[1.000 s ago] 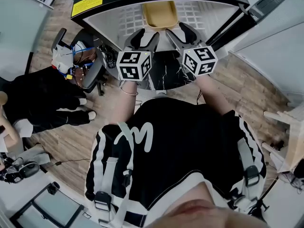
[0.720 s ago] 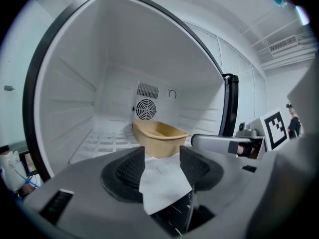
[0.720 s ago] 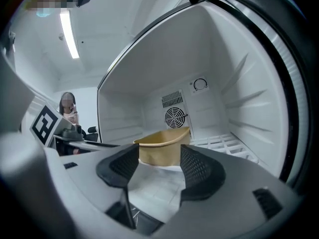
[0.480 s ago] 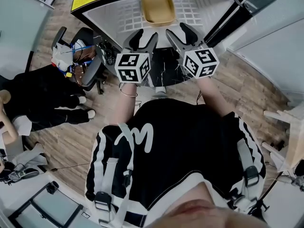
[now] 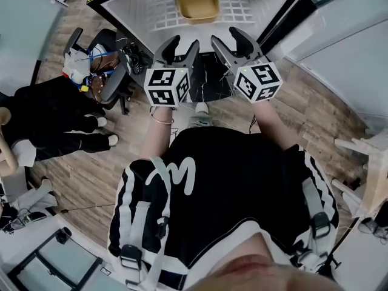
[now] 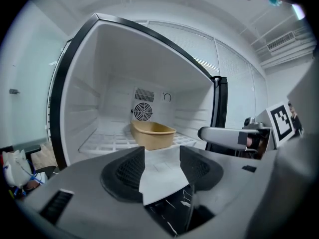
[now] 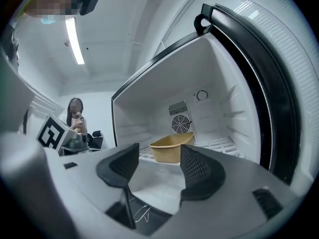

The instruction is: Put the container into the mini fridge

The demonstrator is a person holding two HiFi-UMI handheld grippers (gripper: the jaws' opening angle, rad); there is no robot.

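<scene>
Tan container sits inside open mini fridge; left gripper and right gripper hover outside, jaws wide, empty

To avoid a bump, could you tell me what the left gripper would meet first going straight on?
Likely the container on the fridge shelf: it sits straight beyond the left gripper's open fingers, with nothing between, though depth is unclear.

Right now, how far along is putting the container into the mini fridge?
Done: the container sits on the wire shelf inside the mini fridge. In hand: nothing; the left gripper and right gripper are both open and empty, outside the fridge. Remaining: possibly only closing the door, which stands open.
</scene>
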